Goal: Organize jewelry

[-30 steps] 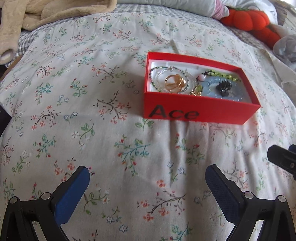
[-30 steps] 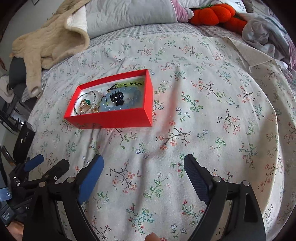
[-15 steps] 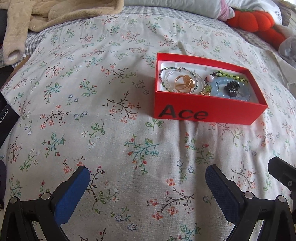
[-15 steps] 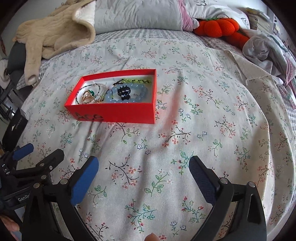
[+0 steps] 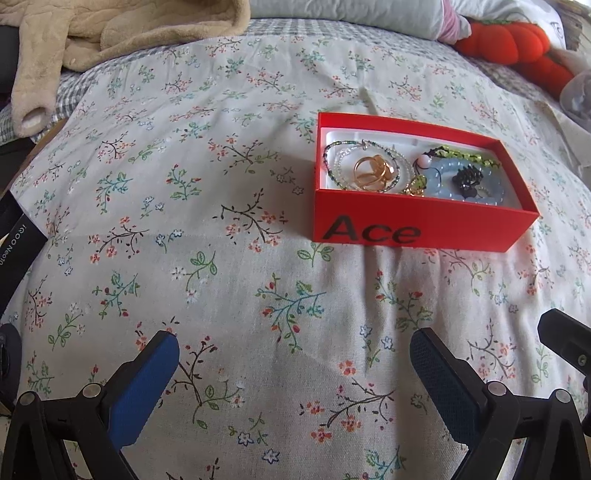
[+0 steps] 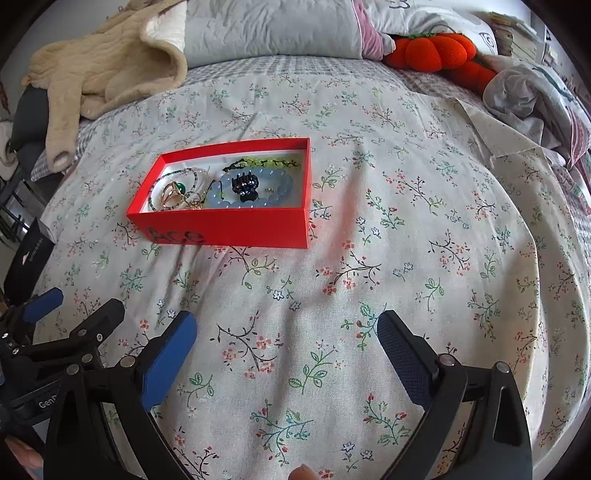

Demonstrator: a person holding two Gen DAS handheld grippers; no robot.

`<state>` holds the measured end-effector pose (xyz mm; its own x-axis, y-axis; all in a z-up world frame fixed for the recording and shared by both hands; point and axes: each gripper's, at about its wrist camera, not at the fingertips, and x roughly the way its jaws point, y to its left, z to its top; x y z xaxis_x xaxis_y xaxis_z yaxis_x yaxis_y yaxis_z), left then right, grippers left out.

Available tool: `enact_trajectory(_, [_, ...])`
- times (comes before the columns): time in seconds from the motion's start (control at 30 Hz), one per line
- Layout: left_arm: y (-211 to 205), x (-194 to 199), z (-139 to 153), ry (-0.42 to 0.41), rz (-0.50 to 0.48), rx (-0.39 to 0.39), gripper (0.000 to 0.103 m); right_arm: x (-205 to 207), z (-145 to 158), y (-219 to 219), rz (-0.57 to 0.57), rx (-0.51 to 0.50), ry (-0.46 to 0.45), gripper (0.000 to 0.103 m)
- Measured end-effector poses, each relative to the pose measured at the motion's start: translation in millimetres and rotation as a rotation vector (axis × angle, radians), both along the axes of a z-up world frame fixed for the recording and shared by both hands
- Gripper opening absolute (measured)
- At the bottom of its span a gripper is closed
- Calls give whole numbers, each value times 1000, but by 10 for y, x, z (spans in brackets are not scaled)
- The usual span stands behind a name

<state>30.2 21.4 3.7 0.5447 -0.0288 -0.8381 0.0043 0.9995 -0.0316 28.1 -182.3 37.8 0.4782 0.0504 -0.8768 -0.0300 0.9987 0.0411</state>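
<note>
A red open box (image 5: 417, 229) marked "Ace" lies on the floral bedspread; it also shows in the right wrist view (image 6: 236, 225). Inside lie gold rings (image 5: 373, 175), thin beaded bracelets (image 5: 343, 162), a pale blue bead bracelet (image 5: 443, 177), a black hair claw (image 6: 244, 185) and a green bead strand (image 5: 465, 157). My left gripper (image 5: 293, 363) is open and empty, low over the bedspread well in front of the box. My right gripper (image 6: 286, 343) is open and empty, in front of and right of the box. The left gripper also shows in the right wrist view (image 6: 77, 314).
A beige fleece garment (image 6: 107, 70) lies at the far left, a grey pillow (image 6: 269, 29) at the back, an orange pumpkin plush (image 6: 439, 51) and crumpled clothes (image 6: 528, 96) at the far right. A black carton (image 5: 18, 240) sits at the bed's left edge.
Both grippers have drawn back and shifted left, so the box now sits farther off and more to the right in both views. Both stay open. The box and jewelry have not moved.
</note>
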Motion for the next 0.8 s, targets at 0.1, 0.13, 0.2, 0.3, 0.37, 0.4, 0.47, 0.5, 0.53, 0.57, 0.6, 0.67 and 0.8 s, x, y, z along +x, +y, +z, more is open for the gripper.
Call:
enact_trajectory(0.1, [0, -2, 4, -3, 1, 3, 103, 2, 1, 3, 1, -3, -2, 99])
enact_trajectory(0.13, [0, -3, 4, -4, 2, 6, 103, 4, 1, 5, 2, -4, -2, 99])
enact_trajectory(0.2, [-2, -2, -2, -4, 3, 10, 103, 5, 1, 5, 2, -4, -1, 99])
enact_trajectory(0.3, [-10, 0, -13, -2, 5, 17, 103, 3, -2, -2, 2, -3, 1, 99])
enact_trajectory(0.37, [-14, 2, -20, 1, 4, 17, 103, 2, -4, -4, 0, -6, 1, 99])
enact_trajectory(0.4, [-18, 2, -21, 2, 3, 16, 103, 3, -10, -7, 0, -8, 2, 99])
enact_trajectory(0.47, [-20, 2, -20, 2, 3, 14, 103, 5, -27, -16, -3, -9, 5, 99])
enact_trajectory(0.5, [-21, 2, -21, 2, 3, 15, 103, 7, -32, -16, -3, -10, 6, 99])
enact_trajectory(0.53, [-21, 3, -23, 2, 4, 15, 103, 10, -36, -14, -3, -10, 7, 99])
enact_trajectory(0.57, [-20, 5, -26, 3, 5, 14, 103, 9, -37, -10, -2, -11, 7, 99])
enact_trajectory(0.6, [-22, 8, -29, 5, 5, 13, 103, 11, -36, -5, 0, -12, 7, 99])
enact_trajectory(0.67, [-26, 14, -39, 11, 5, 14, 103, 15, -37, 3, 2, -14, 6, 99])
enact_trajectory(0.8, [-57, 31, -68, 19, -10, 21, 103, 29, -63, 7, 8, -13, 16, 99])
